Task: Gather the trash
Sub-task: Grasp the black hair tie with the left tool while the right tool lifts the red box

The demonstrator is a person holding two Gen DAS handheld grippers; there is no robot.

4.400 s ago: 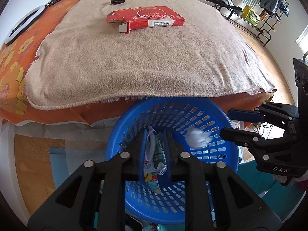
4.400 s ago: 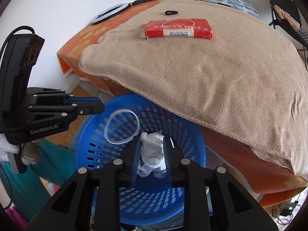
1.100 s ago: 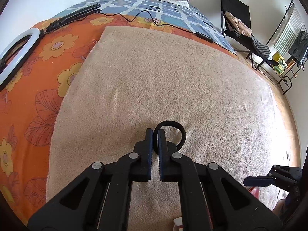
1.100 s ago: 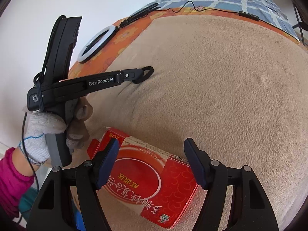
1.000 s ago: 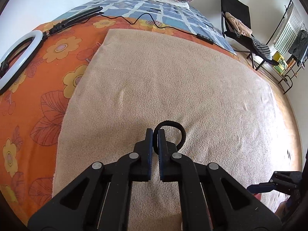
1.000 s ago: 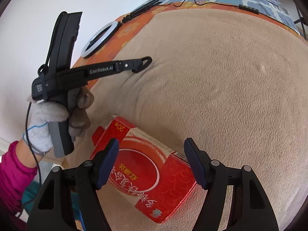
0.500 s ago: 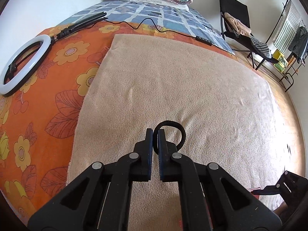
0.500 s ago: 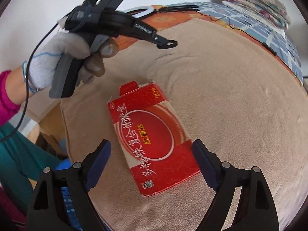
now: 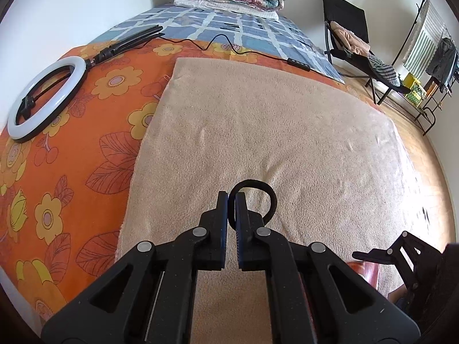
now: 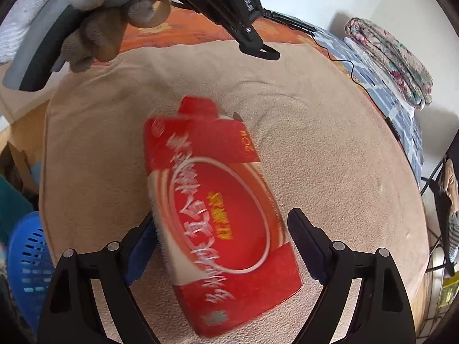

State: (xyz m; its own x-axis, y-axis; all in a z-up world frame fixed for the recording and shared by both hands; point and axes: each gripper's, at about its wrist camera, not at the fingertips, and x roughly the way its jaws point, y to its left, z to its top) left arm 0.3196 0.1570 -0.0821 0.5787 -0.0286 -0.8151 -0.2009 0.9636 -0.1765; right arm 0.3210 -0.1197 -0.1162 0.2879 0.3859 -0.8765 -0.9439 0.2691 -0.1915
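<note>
A: Right gripper [image 10: 221,229] first. Jaws stand wide and have just been opening further, straddling the near half of the red carton [image 10: 215,215]. Left pad is at or just touching the carton's pale side, right pad is clear of it. No squeeze.

B: Why that wide?

A: My read: the carton's broad face is up, so the jaws must span its width to take it by the side walls.

B: Where does it lie, which way does it point?

A: Flat on the beige blanket [image 10: 330,149], near the edge closest to the blue basket [image 10: 25,261] at lower left. Long axis runs away from the camera, leaning slightly left at the far end. Opened flap end is far, closed end near. Jaws sit across that axis, which suits a side grip.

B: Left side?

A: Left gripper [image 9: 231,200] is clamped tight on the black loop [image 9: 259,197], held above the blanket. Most of the ring sticks out past the tips to the right. Likely pinched at the rim because it's thin and limp. Both still have to go to the basket.
</note>
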